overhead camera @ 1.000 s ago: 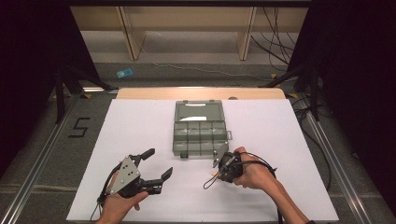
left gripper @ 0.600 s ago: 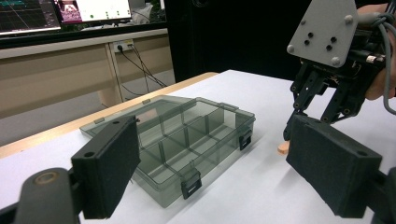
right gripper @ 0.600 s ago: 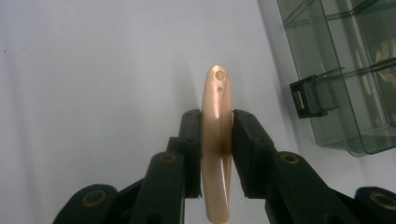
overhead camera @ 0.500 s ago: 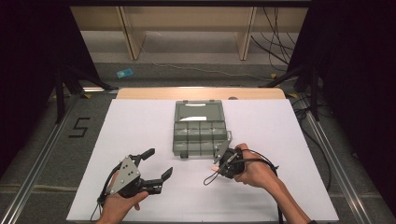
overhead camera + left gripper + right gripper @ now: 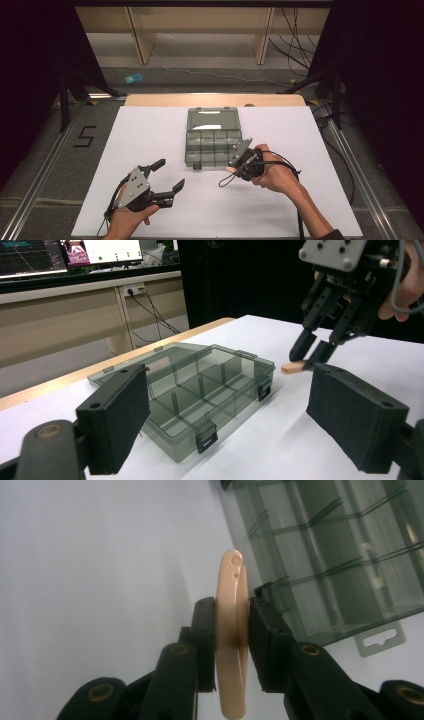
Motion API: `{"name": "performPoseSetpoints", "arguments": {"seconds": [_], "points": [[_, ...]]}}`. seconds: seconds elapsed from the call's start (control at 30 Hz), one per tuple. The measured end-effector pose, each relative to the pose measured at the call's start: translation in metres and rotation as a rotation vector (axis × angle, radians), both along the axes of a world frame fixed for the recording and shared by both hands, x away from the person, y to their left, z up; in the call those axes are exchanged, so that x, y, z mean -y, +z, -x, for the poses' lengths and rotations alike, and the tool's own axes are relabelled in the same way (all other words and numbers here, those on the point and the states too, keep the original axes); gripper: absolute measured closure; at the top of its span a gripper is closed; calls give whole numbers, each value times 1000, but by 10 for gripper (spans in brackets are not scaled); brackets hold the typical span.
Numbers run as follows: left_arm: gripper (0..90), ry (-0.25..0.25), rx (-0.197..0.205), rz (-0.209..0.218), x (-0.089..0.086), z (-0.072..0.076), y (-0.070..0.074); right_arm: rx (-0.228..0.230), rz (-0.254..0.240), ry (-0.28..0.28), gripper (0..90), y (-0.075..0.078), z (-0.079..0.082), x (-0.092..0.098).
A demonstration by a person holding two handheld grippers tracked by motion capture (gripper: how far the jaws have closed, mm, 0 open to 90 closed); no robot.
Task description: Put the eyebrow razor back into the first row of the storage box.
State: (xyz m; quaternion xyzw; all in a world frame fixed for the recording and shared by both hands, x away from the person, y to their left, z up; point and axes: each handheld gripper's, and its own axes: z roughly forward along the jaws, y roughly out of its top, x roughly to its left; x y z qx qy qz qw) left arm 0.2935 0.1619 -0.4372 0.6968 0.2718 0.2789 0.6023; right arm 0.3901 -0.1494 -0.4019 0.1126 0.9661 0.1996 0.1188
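The right gripper pinches one thin beige piece edge-on, just off the near right corner of the single open organizer box, so a loosened squeeze could let it twist or drop onto the white table short of a compartment. The left gripper, one of two, hovers wide open and empty, near left of the box.

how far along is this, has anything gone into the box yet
Done: the box lies open on the white table, and the compartments that show look empty. In hand: the right tongs are shut on a flat beige piece, held just beside the box's near right corner. The left tongs are open and hold nothing. Left: probably setting the piece into a compartment.
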Motion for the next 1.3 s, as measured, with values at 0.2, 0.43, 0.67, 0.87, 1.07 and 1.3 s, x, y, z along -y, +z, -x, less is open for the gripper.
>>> {"name": "performPoseSetpoints", "arguments": {"seconds": [0.2, 0.43, 0.67, 0.87, 1.07, 1.3], "points": [[162, 0, 1, 3, 0, 0, 0, 32, -8, 8, 743, 13, -9, -7], [162, -1, 3, 6, 0, 1, 0, 45, -4, 4, 744, 20, -20, -13], [162, -5, 7, 15, 0, 0, 0, 44, -9, -10, 743, 19, -26, -12], [163, 0, 1, 5, 0, 1, 1, 53, -10, -22, 743, 23, -35, -12], [163, -7, 7, 16, 0, 0, 0, 57, 3, -46, 743, 23, -47, -14], [163, 0, 1, 8, 0, 1, 1, 67, 19, -68, 743, 26, -59, -15]]}}
